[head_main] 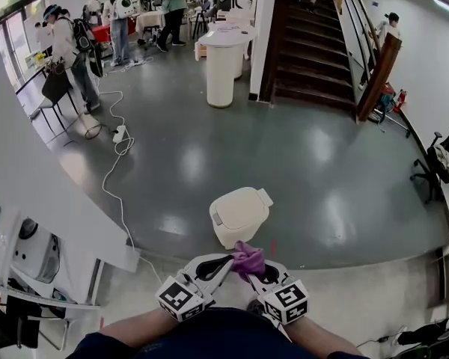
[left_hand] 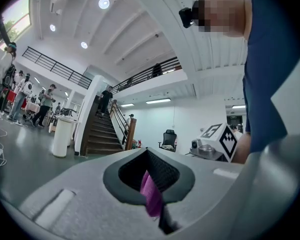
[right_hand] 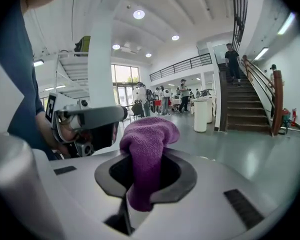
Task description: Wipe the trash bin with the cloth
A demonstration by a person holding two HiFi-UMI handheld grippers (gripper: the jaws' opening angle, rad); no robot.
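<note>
A white trash bin [head_main: 239, 215] with a closed lid stands on the grey floor just ahead of me. Both grippers are held close together low in the head view, nearer to me than the bin and not touching it. A purple cloth [head_main: 248, 259] is bunched between them. My left gripper [head_main: 226, 262] is shut on a thin edge of the cloth [left_hand: 151, 196]. My right gripper [head_main: 259, 272] is shut on the cloth [right_hand: 146, 151], whose thick fold bulges up over its jaws. The left gripper [right_hand: 85, 121] shows in the right gripper view, close by.
A white power cable with a strip [head_main: 120, 134] runs across the floor at the left. A white cylindrical stand [head_main: 221, 66] and a dark staircase [head_main: 314, 47] lie further back. An office chair [head_main: 441, 159] is at the right, people stand far left.
</note>
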